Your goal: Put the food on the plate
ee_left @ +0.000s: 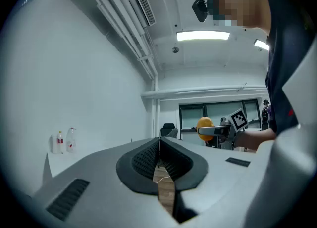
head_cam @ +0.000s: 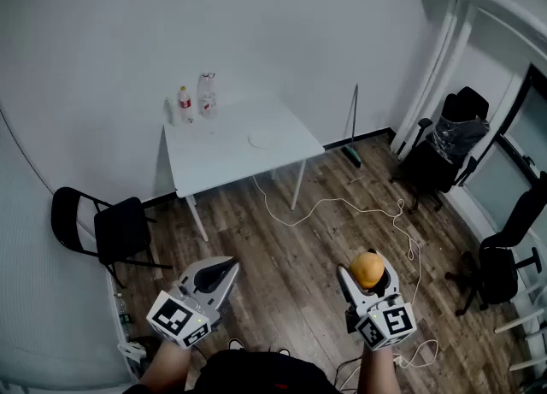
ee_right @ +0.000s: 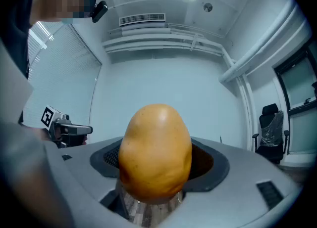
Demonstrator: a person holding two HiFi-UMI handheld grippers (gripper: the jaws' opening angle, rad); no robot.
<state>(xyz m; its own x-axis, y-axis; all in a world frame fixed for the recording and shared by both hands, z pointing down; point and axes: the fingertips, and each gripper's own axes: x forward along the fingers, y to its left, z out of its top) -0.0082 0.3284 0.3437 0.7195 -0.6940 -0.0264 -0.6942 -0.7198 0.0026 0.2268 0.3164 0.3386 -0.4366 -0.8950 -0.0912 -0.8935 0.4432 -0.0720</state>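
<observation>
Left tongs (head_cam: 224, 266): jaws brought together, ribbed black pads meeting at the tips; nothing between them; held level, pointing towards the far wall; grey moulded shell with a marker cube at the rear.
Right tongs (head_cam: 367, 275): jaws spread wide and clamped on the orange-yellow food item (head_cam: 367, 266); dark pads press its two sides; held level, well apart from the left tongs.
Food: smooth, egg-shaped, faintly dimpled skin with a soft sheen; long axis upright; its top stands above the jaws and its bottom bulges below them; carried in the air over the floor, well short of the desk.
Floor (head_cam: 282, 273): brown wood planks; broad open stretch between the tongs and the desk.
Cable (head_cam: 342, 206): thin, white, looping loosely across the planks from under the desk towards the right.
Folding chair (head_cam: 115, 228): black, thin metal frame; left of the open stretch, near the wall.
Desk (head_cam: 218, 160): white rectangular top on slim white legs; back edge close to the wall; near edge and right corner free to approach.
Plate (head_cam: 261, 138): small, round, white, flat; towards the desk's right side, bare.
Bottles (head_cam: 205, 93): clear plastic, red-labelled; grouped at the desk's far left corner, well apart from the plate.
Office chairs (head_cam: 451, 140): black, on castors; along the right-hand windows, clear of the path.
</observation>
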